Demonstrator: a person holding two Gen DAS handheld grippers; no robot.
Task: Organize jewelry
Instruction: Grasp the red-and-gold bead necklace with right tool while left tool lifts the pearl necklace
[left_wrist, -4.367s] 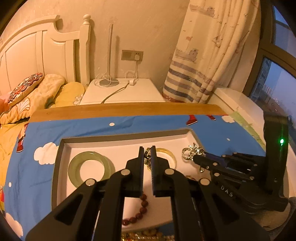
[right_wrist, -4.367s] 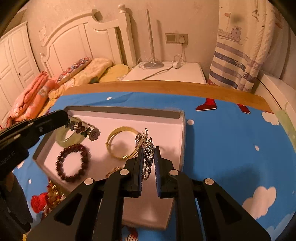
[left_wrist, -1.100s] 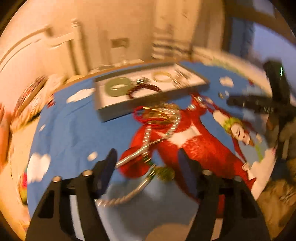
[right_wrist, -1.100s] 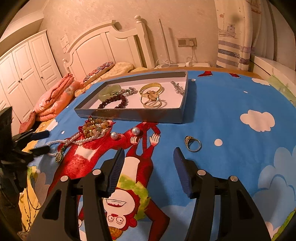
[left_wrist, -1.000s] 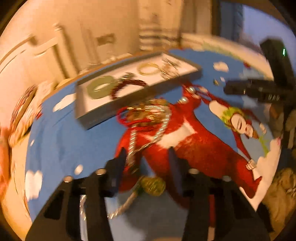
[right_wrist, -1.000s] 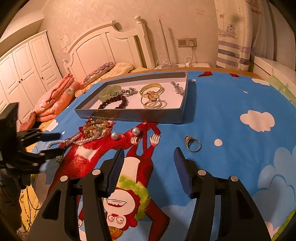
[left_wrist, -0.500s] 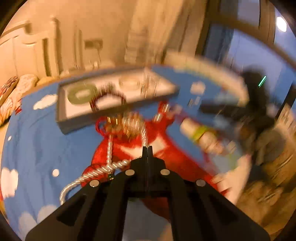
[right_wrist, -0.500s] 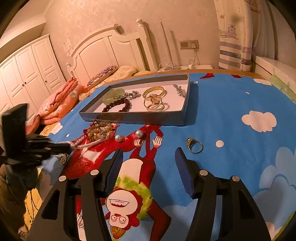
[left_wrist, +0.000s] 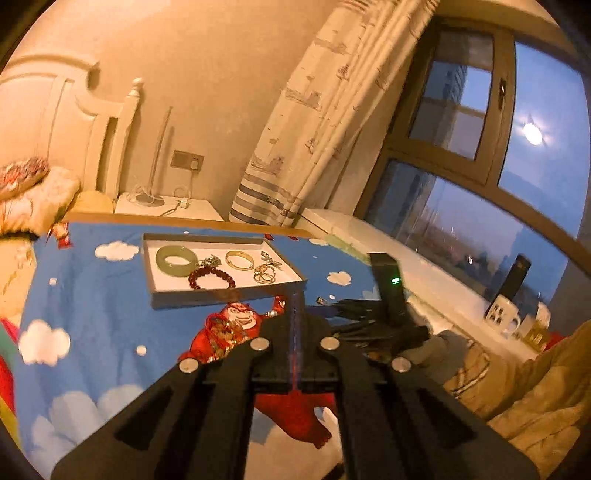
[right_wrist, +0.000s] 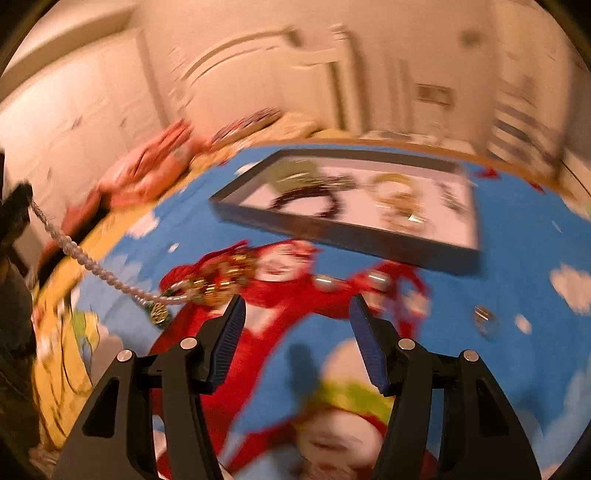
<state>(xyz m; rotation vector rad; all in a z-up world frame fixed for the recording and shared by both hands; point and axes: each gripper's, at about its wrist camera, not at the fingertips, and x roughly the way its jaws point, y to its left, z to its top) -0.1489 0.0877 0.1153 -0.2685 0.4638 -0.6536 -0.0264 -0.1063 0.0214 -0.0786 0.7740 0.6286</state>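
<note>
Left wrist view: the left tongs (left_wrist: 295, 306) are pressed shut at lower centre; what they pinch is hidden here. The shallow grey cardboard tray (left_wrist: 207, 297), left of centre, already holds bracelets and rings.

Right wrist view, blurred: the right tongs (right_wrist: 295, 325) gape empty. A twisted pearl rope necklace (right_wrist: 92, 266) rises taut to the frame's left edge, seemingly gripped by the left tongs, likely to free it from the tangled gold-and-red bead heap (right_wrist: 218, 280).

The left claw (left_wrist: 295, 314) is pressed fully closed, while the right claw (right_wrist: 295, 332) is spread wide apart.
</note>
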